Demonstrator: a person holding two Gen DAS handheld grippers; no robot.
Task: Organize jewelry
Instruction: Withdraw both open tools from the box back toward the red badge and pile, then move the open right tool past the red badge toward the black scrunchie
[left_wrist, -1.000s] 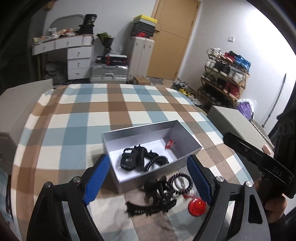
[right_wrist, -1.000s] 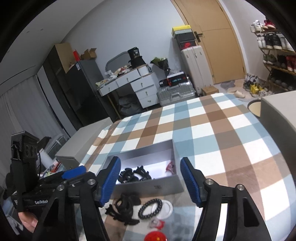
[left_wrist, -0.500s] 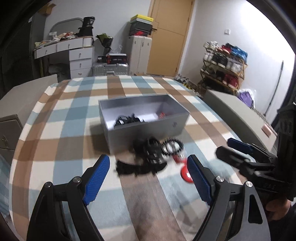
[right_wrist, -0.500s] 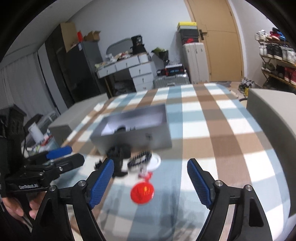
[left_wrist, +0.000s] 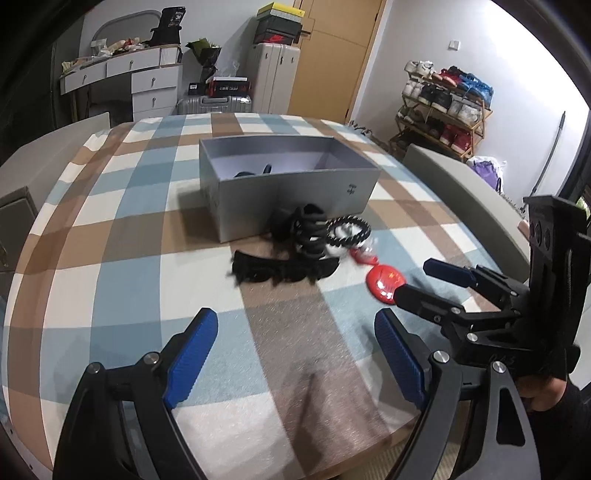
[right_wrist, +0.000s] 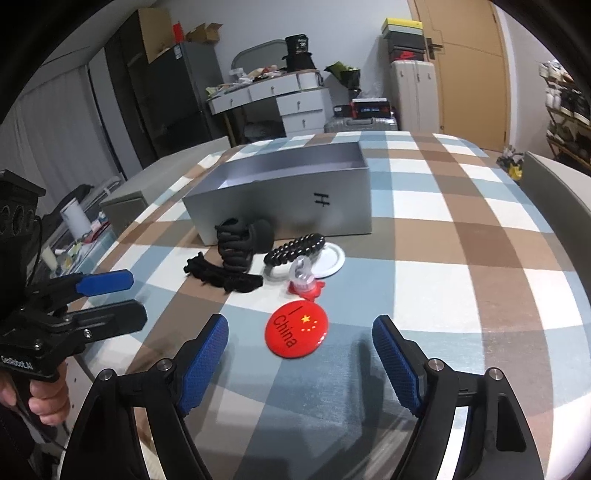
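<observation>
An open grey box (left_wrist: 295, 192) (right_wrist: 288, 210) stands on the checked tablecloth, with dark pieces (left_wrist: 255, 171) just showing inside. In front of it lie a black hair claw (right_wrist: 238, 245), a flat black clip (right_wrist: 221, 277), a black bead bracelet (right_wrist: 295, 248) on a white disc (right_wrist: 328, 258), a small red trinket (right_wrist: 304, 280) and a round red "I China" badge (right_wrist: 296, 331) (left_wrist: 386, 282). My right gripper (right_wrist: 300, 325) (left_wrist: 417, 282) is open and low, its fingers either side of the badge's near edge. The open left gripper (left_wrist: 295, 321) (right_wrist: 129, 297) hangs empty over bare cloth, short of the black clip (left_wrist: 284, 269).
The table's near edge (left_wrist: 332, 458) runs just under the left gripper. Grey seats (left_wrist: 454, 184) (right_wrist: 162, 181) flank the table. A shoe rack (left_wrist: 443, 107), a white desk (left_wrist: 122, 74) and suitcases (left_wrist: 214, 103) stand further back.
Both grippers have sunk and drawn back from the box, so the view is lower and flatter. The right gripper has come down close to the red badge. Nothing has been picked up.
</observation>
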